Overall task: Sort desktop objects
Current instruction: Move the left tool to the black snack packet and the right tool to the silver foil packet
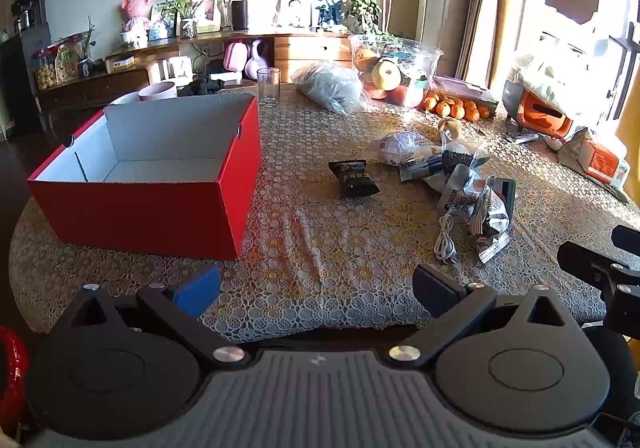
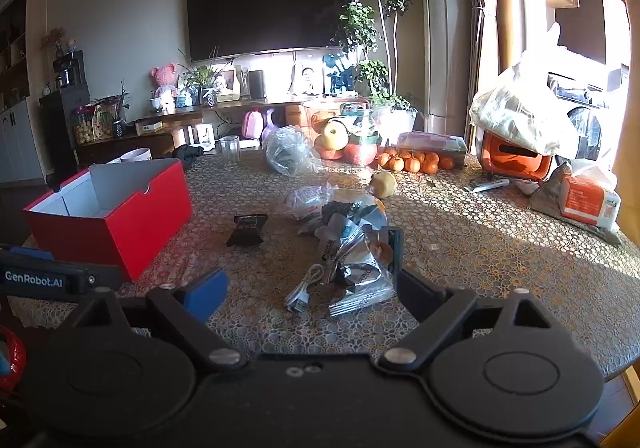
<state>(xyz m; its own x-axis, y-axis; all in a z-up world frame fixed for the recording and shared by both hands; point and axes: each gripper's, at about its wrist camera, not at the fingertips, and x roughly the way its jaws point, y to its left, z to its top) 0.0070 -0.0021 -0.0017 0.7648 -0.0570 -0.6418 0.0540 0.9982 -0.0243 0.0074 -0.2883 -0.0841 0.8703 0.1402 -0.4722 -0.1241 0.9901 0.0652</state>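
An open red box (image 1: pixel 160 204) with a white inside stands on the left of the table; it also shows in the right wrist view (image 2: pixel 120 224). A dark snack packet (image 1: pixel 354 179) (image 2: pixel 248 230) lies alone mid-table. A pile of snack bags (image 1: pixel 460 176) (image 2: pixel 352 244) and a white coiled cable (image 1: pixel 446 242) (image 2: pixel 304 288) lie to the right. My left gripper (image 1: pixel 316 290) is open and empty at the near table edge. My right gripper (image 2: pixel 310 294) is open and empty, with the cable and a silver bag just ahead of it.
A drinking glass (image 1: pixel 269 86), a clear plastic bag (image 1: pixel 332 88), a fruit bowl (image 1: pixel 394 68) and tangerines (image 1: pixel 456 106) stand at the back. An orange tissue holder (image 1: pixel 542 116) and a tissue pack (image 2: pixel 588 202) sit on the right. A lace cloth covers the table (image 1: pixel 340 248).
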